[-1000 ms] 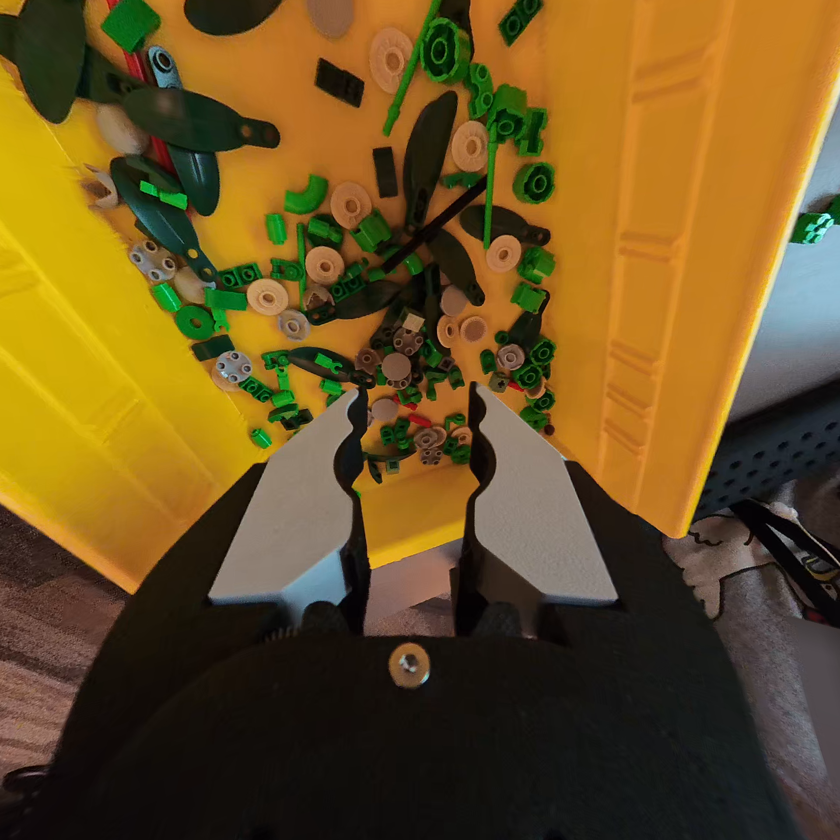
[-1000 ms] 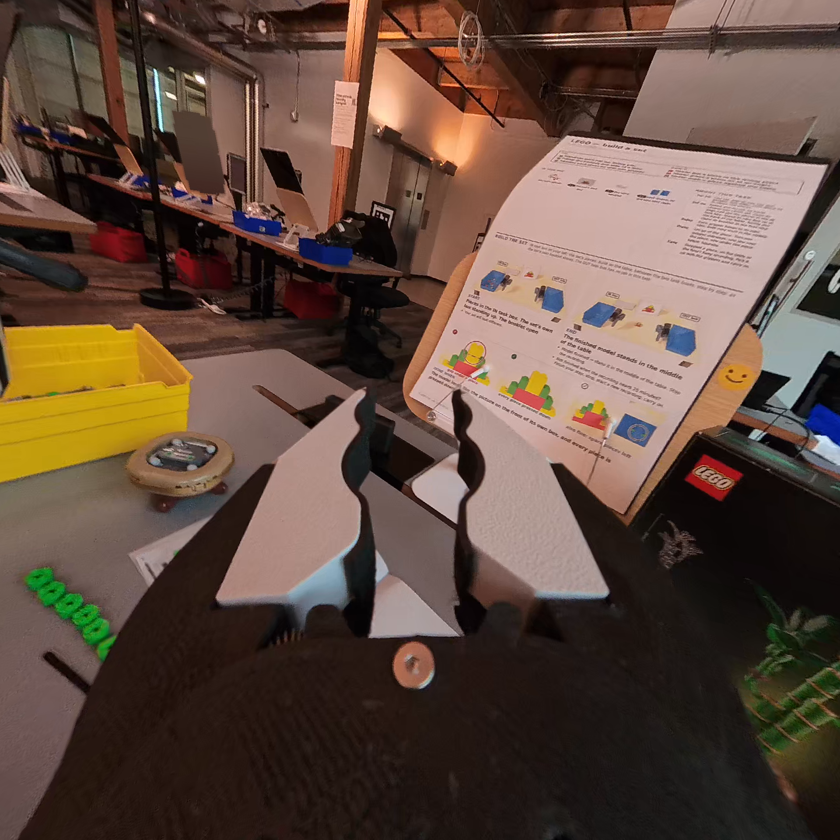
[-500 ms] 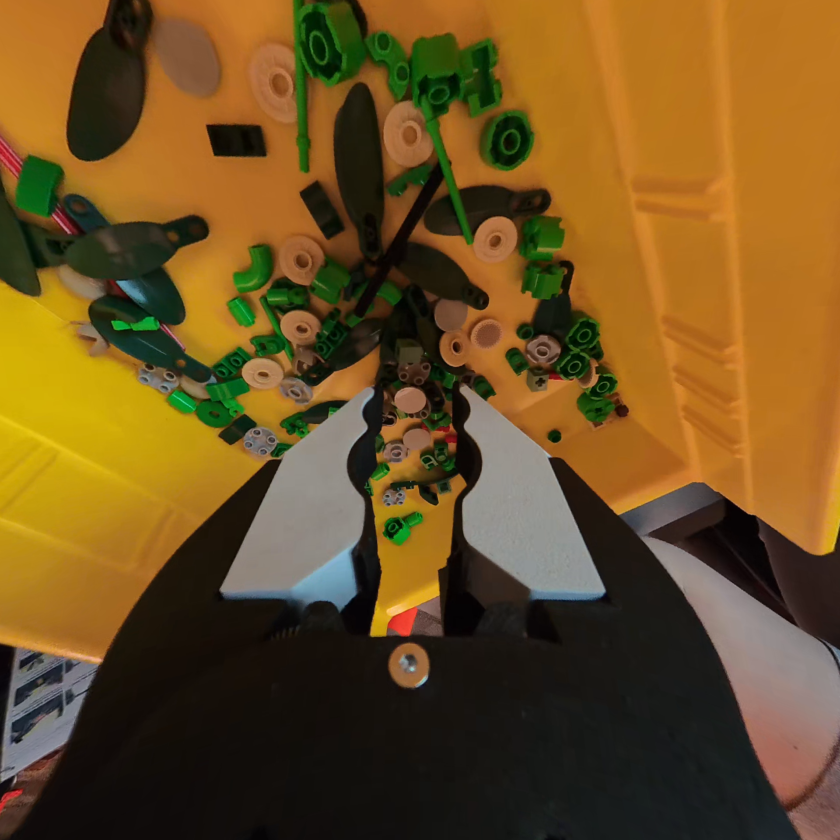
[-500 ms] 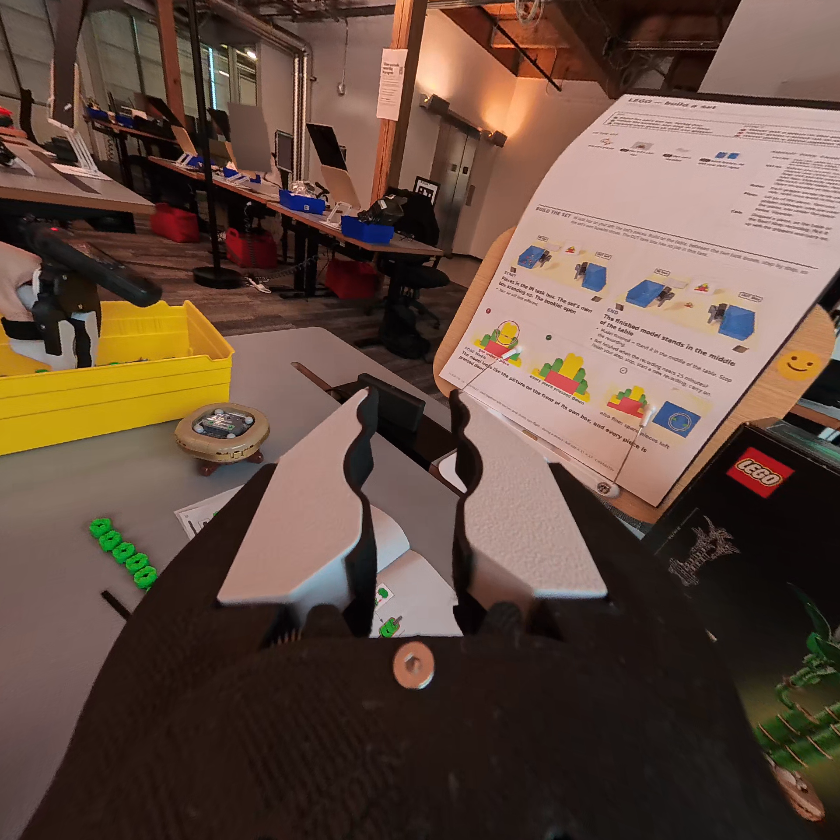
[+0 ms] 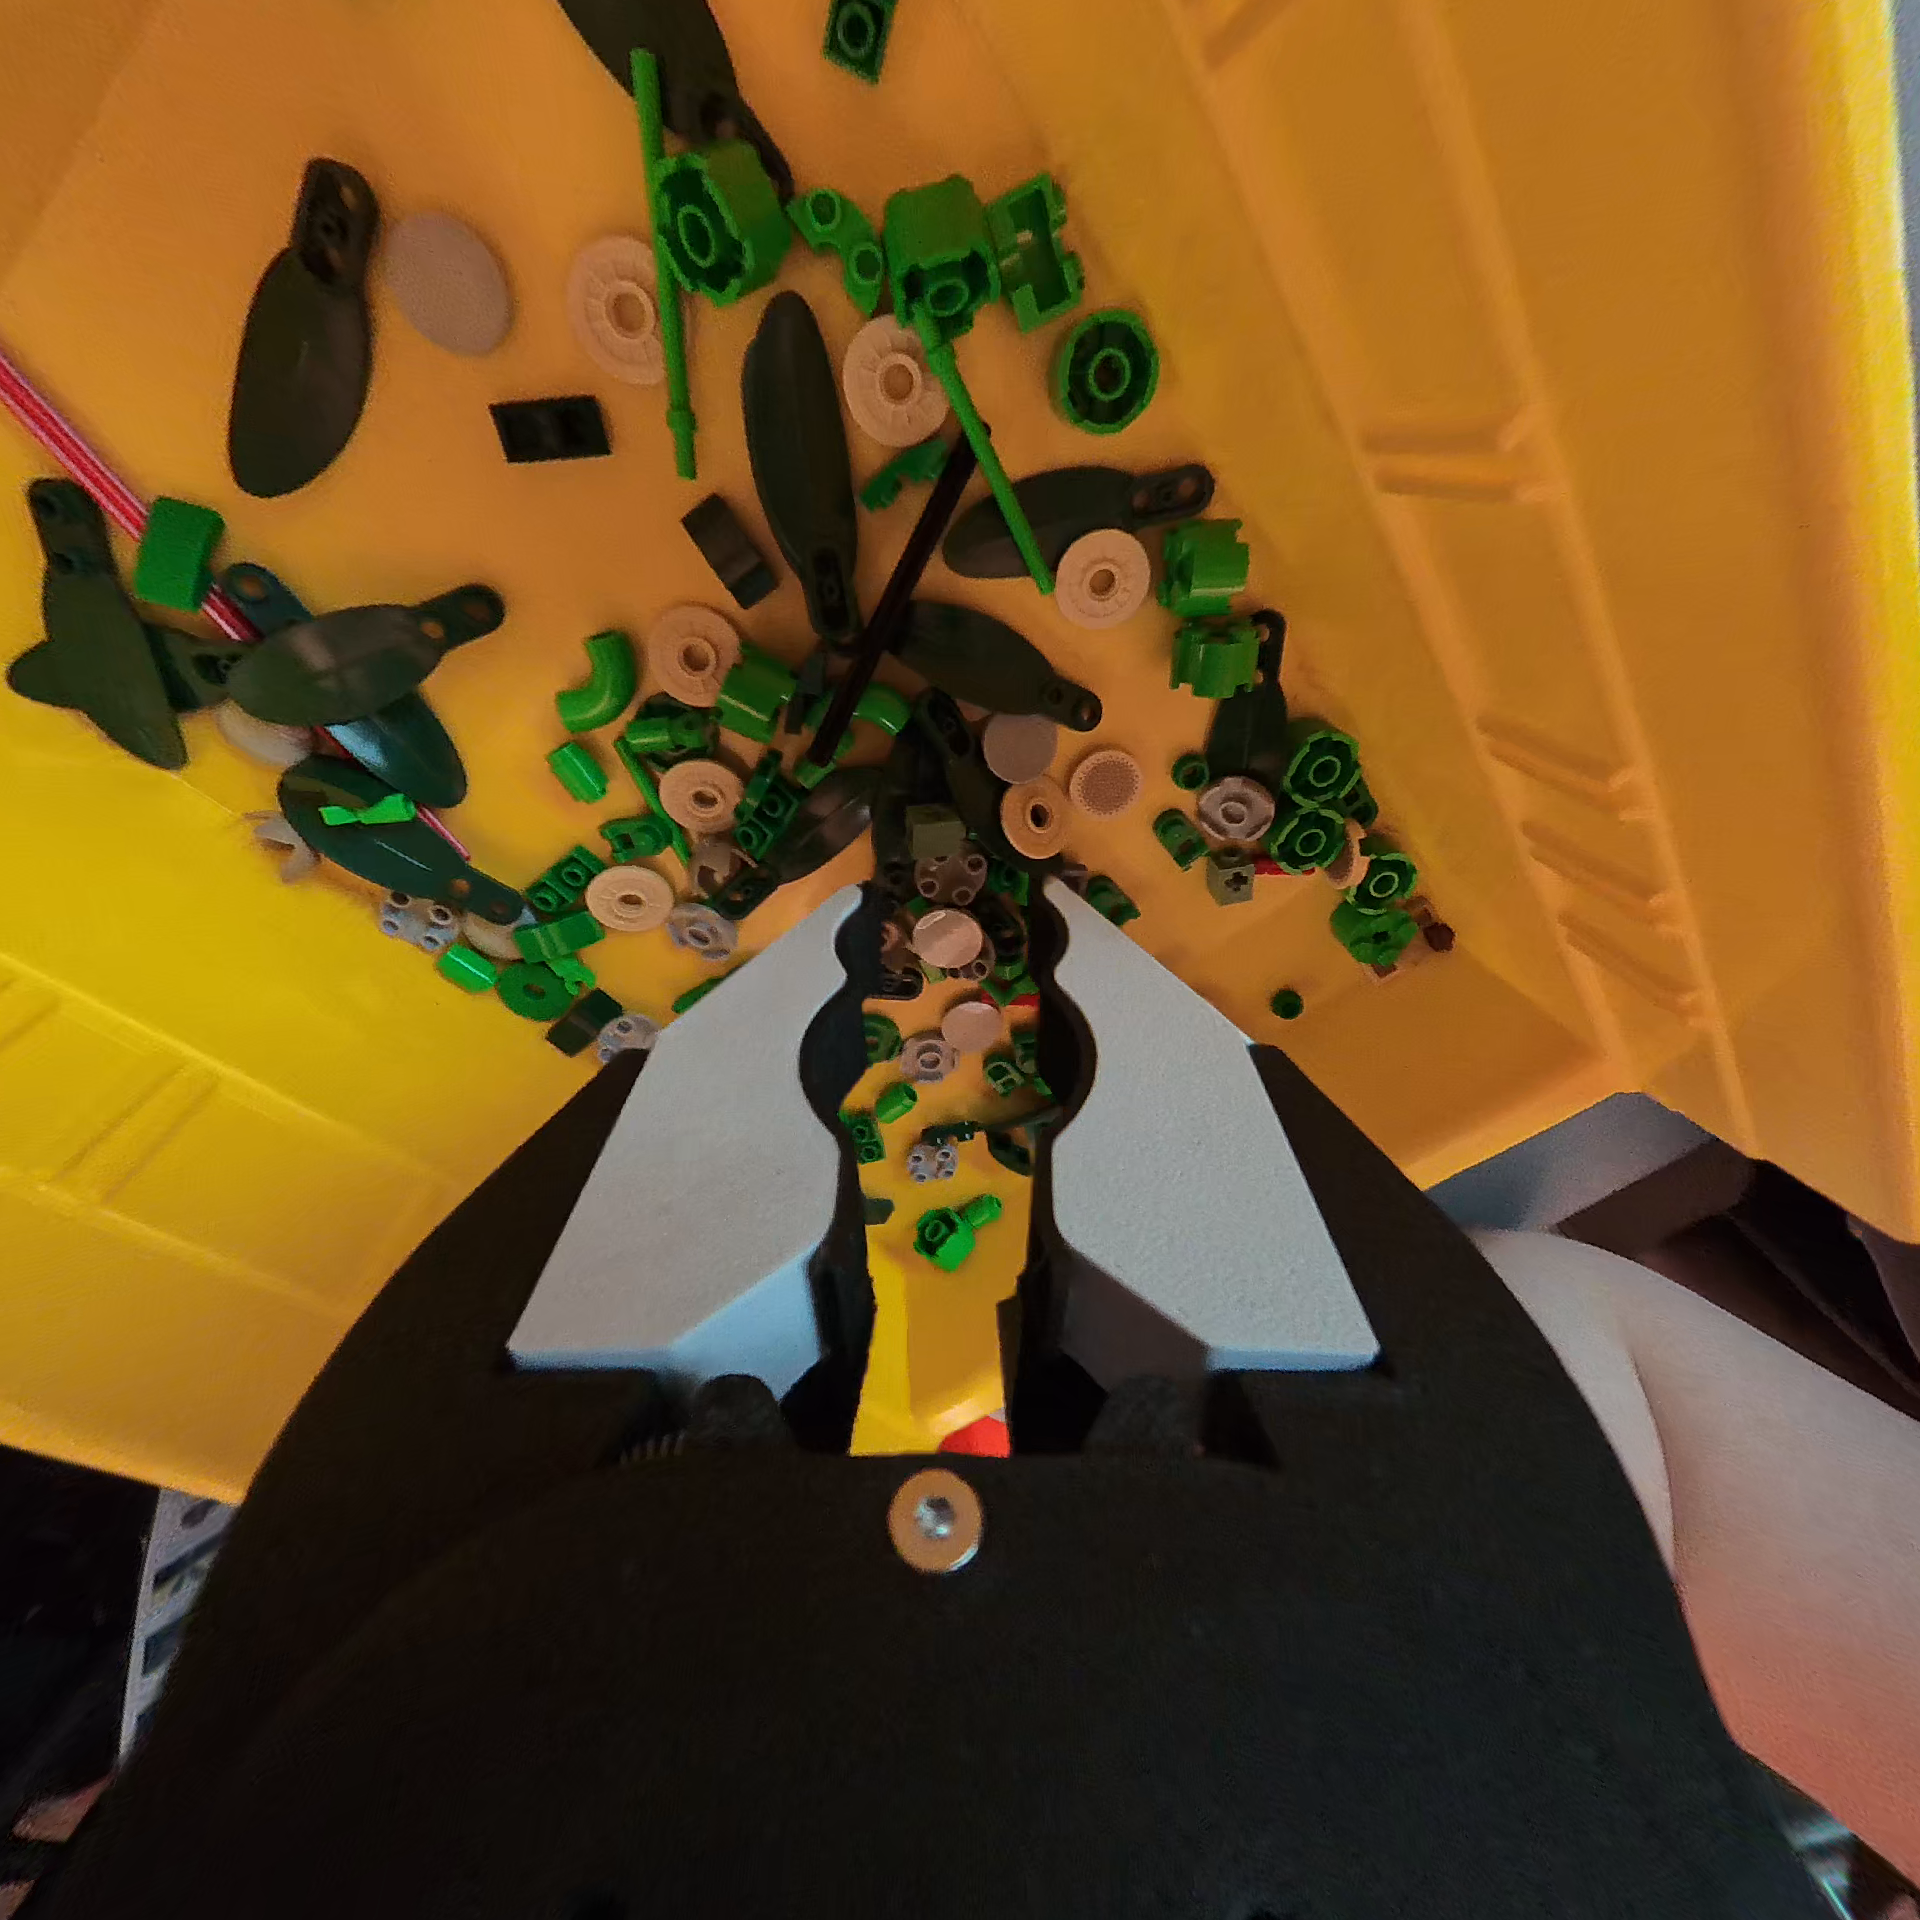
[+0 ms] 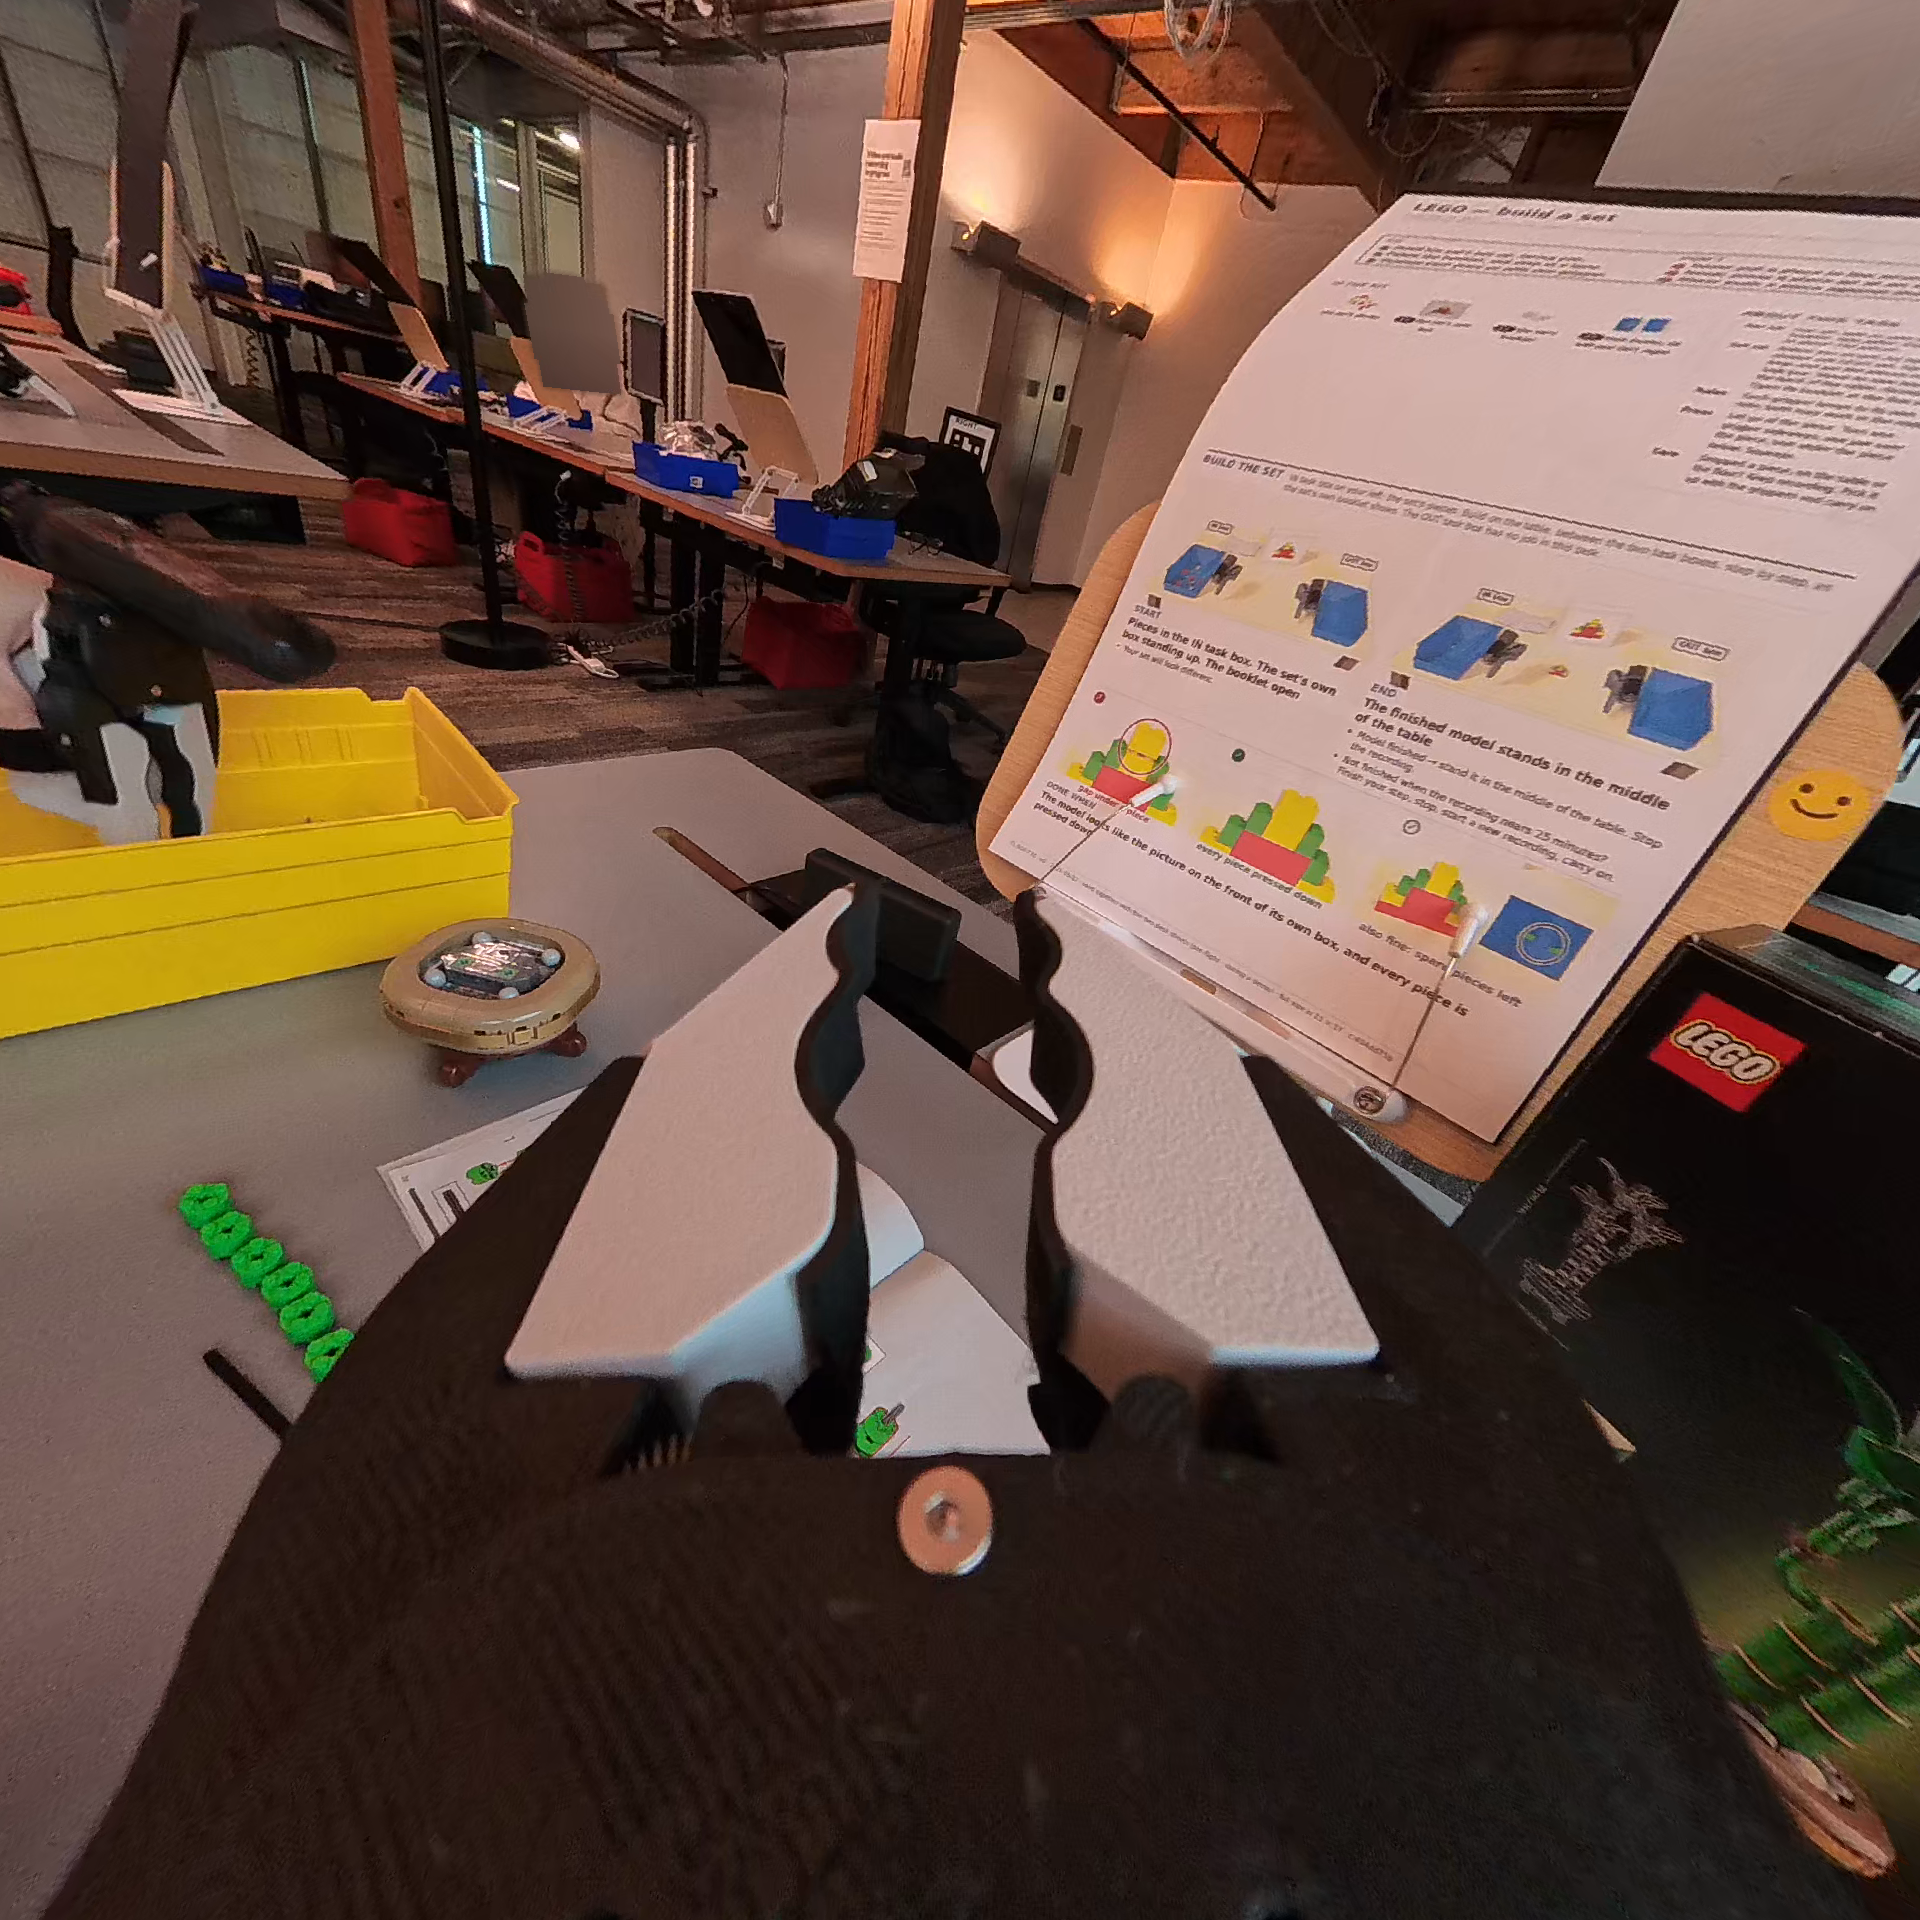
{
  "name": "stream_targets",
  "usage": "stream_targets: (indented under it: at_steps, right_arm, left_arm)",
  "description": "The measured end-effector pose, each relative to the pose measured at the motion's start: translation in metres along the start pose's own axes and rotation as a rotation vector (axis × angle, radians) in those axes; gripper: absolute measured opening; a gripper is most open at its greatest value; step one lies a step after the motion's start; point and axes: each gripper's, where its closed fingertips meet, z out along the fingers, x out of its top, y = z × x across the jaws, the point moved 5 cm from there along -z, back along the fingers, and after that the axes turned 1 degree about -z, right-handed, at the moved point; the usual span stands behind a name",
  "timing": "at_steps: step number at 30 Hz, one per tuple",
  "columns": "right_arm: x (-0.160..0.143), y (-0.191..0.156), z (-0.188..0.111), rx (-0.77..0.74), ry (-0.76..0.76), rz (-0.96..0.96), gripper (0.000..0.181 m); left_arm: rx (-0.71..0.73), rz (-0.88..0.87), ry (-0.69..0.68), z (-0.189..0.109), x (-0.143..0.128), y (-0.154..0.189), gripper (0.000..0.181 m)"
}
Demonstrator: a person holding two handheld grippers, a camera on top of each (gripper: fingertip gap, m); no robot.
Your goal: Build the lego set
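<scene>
1. Where the right gripper (image 6: 945, 904) hangs with its jaws parted and nothing between them, a grey table (image 6: 125, 1164) spreads below, in a large workroom with wooden posts, long desks and red and blue bins at the back.
2. On that table stand a yellow bin (image 6: 312, 883), a round tan built piece on dark feet (image 6: 488, 982) just beside it, a row of bright green studs (image 6: 265, 1283) nearer the camera, and an open booklet (image 6: 935, 1351) under the gripper.
3. A printed instruction sheet (image 6: 1507, 623) leans on a wooden board with a yellow smiley sticker (image 6: 1816, 805); its wording is left aside.
4. A black set box (image 6: 1714, 1299) with a red brand logo and a green plant picture stands at the right.
5. The left gripper (image 5: 951, 899) points down into the yellow bin (image 5: 1558, 520), its jaws apart and gripping nothing, over a heap of loose pieces (image 5: 831, 727): dark green leaves, bright green bricks, tan and grey round plates.
6. From the right wrist view the left gripper (image 6: 135, 727) shows inside the bin.
</scene>
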Motion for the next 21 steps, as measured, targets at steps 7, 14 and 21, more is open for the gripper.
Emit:
stream_targets:
  at_steps: [7, 14, 21]
  right_arm:
    - [-0.005, -0.004, 0.007, 0.021, -0.03, -0.002, 0.026]
    - [-0.005, -0.009, 0.009, 0.039, -0.046, -0.007, 0.026]
    - [-0.009, -0.006, 0.009, 0.042, -0.062, 0.007, 0.026]
  left_arm:
    - [-0.041, 0.047, 0.177, -0.01, 0.003, -0.008, 0.023]
    - [-0.008, 0.062, 0.067, 0.008, 0.001, -0.012, 0.027]
    - [-0.037, 0.067, 0.034, 0.014, 0.001, -0.008, 0.023]
